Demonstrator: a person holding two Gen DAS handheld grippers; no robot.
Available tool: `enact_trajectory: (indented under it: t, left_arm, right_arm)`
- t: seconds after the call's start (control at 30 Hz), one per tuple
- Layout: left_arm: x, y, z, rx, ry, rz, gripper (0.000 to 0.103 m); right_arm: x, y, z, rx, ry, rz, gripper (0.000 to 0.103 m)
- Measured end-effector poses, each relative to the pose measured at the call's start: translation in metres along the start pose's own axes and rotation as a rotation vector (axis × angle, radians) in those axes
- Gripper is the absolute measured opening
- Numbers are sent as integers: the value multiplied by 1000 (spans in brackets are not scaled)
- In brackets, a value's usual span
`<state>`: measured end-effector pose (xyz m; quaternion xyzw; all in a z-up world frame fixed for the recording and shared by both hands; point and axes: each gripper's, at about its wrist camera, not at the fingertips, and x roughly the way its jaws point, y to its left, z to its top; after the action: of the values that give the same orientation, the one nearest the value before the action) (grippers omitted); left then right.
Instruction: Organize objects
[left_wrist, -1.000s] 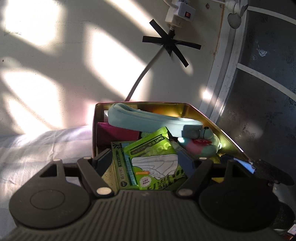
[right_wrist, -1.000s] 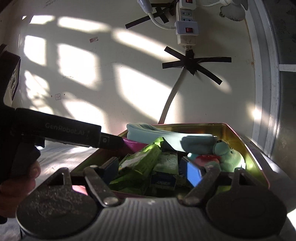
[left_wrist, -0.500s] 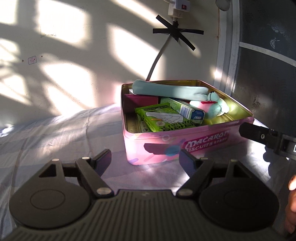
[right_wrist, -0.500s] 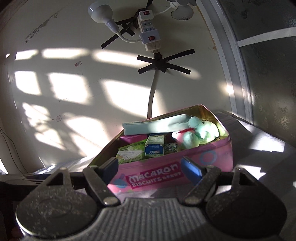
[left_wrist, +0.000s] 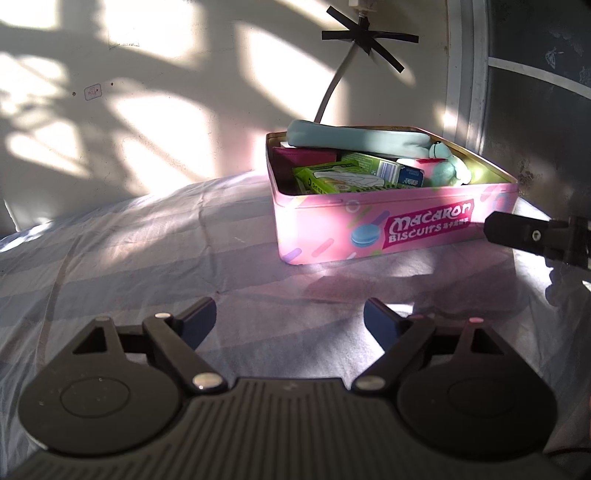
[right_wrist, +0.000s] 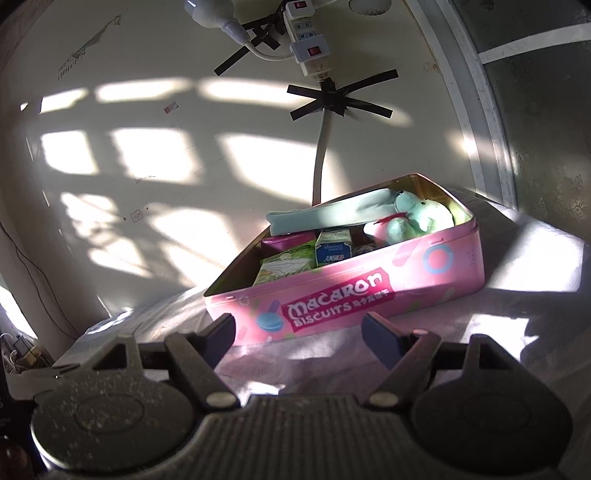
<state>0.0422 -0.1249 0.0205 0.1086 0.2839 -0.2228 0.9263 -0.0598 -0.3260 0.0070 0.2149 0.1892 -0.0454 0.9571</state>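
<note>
1. A sheet-covered bed is lying bare ahead of both tools, against a sunlit wall.
2. A pink biscuit tin is sitting on it, holding a plush toy, cartons and packets.
3. The left tool is opening, gripping nothing; the right tool is gaping empty.

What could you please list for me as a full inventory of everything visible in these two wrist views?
pink metal biscuit tin: one, pink, open, on the bedsheet near the wall
long teal fabric pouch: one, teal, lying across the tin's back
teal plush toy: one, teal with pink, at one end of the tin
green paper packet: one, green, inside the tin
small green and blue carton: one, inside the tin
magenta pouch: one, under the teal pouch
pale checked bedsheet: one, under the tin
white power strip: one, taped to the wall
black tape cross: one, over the cable
left gripper: one, black, empty, jaws opening
right gripper: one, black, open, empty
</note>
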Motion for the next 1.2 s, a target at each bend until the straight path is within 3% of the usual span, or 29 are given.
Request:
enact_trajectory:
  t: [1.2]
  left_arm:
    - [4, 8, -5, -13, 23, 99, 101]
  right_arm:
    - [7, 11, -7, -17, 41, 0, 81]
